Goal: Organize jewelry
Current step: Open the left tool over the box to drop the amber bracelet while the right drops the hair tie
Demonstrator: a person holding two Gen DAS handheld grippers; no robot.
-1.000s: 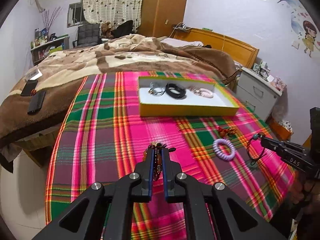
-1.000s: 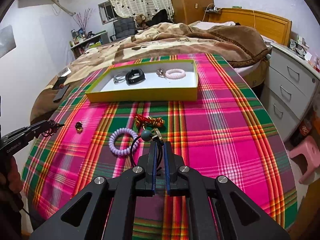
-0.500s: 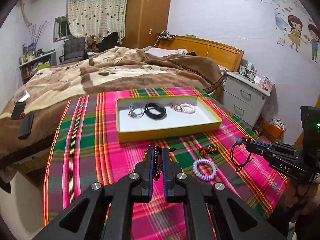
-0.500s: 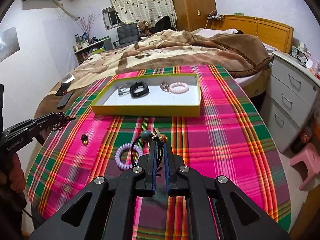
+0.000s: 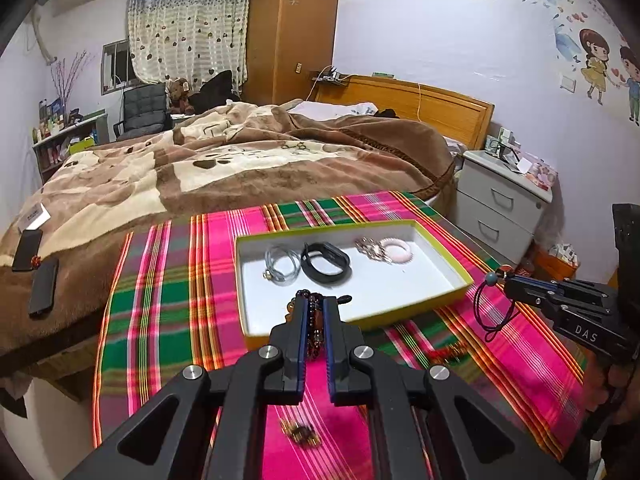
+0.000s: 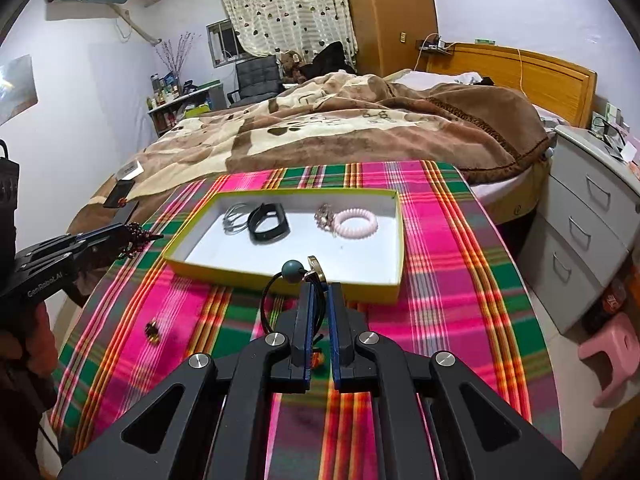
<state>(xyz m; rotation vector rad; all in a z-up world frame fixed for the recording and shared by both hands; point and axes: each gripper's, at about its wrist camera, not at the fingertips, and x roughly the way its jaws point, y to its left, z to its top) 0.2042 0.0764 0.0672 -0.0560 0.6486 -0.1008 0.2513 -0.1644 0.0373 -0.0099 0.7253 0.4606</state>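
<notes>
My left gripper (image 5: 314,304) is shut on a dark beaded bracelet (image 5: 313,322) just before the near wall of the yellow-rimmed white tray (image 5: 404,312). In the right wrist view the left gripper (image 6: 140,236) hovers by the tray's left corner. My right gripper (image 6: 320,288) is shut on a black cord necklace (image 6: 266,304) with a teal bead (image 6: 292,271) and a brass pendant, over the tray's (image 6: 280,280) front wall. Inside lie a silver bracelet (image 6: 236,218), a black band (image 6: 268,224), a silver chain (image 6: 326,218) and a pink coil (image 6: 356,224).
On the plaid cloth (image 6: 440,280) lie a small dark-gold piece (image 6: 152,330) and a red-gold piece (image 5: 446,354). Behind the table is a bed with a brown blanket (image 5: 240,168) and two phones (image 5: 42,288). A grey nightstand (image 6: 592,224) and a pink stool (image 6: 612,356) stand at right.
Both grippers have moved forward and up toward the tray, each still holding its piece. The purple coil on the cloth has dropped out of view.
</notes>
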